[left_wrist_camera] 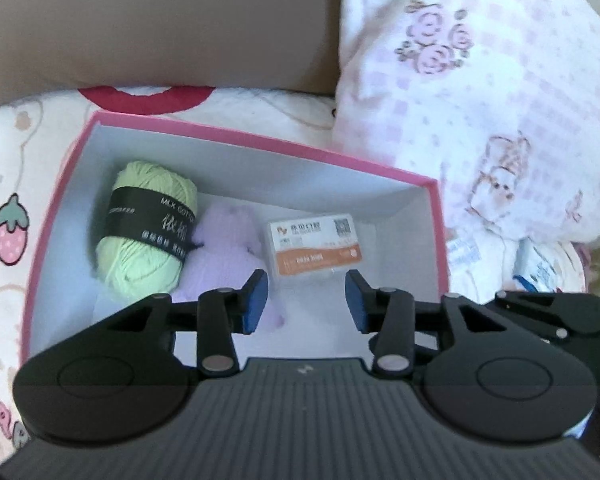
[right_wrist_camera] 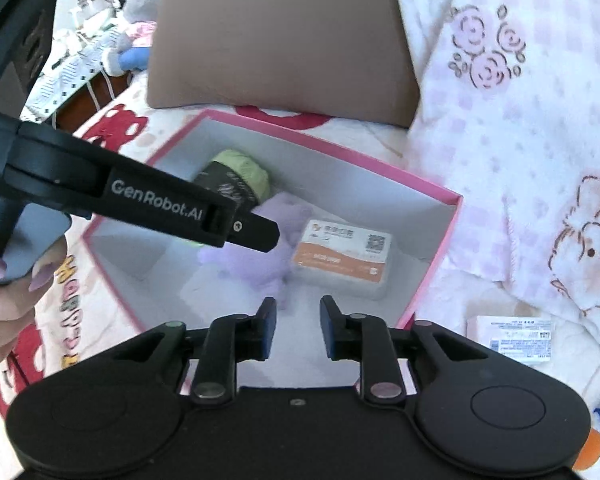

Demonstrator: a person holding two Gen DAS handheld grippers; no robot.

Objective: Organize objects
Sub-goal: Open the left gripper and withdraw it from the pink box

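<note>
- Green yarn ball (left_wrist_camera: pixel 148 236) lies in the pink box (left_wrist_camera: pixel 260 138) at nine o'clock, long axis running twelve to six.
- Left gripper (left_wrist_camera: pixel 306 300) and right gripper (right_wrist_camera: pixel 298 326) both gape, empty.
- Box rests on cartoon-print bedding (left_wrist_camera: pixel 8 184).

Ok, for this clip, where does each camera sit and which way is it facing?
Left wrist: on the left gripper, looking down into the pink box; only its own open fingers show.
Right wrist: on the right gripper, facing the same box from the near right; its open fingers, the left gripper's body and the left hand show.
Shared: the box, green yarn, purple plush, card case, brown cushion.
</note>
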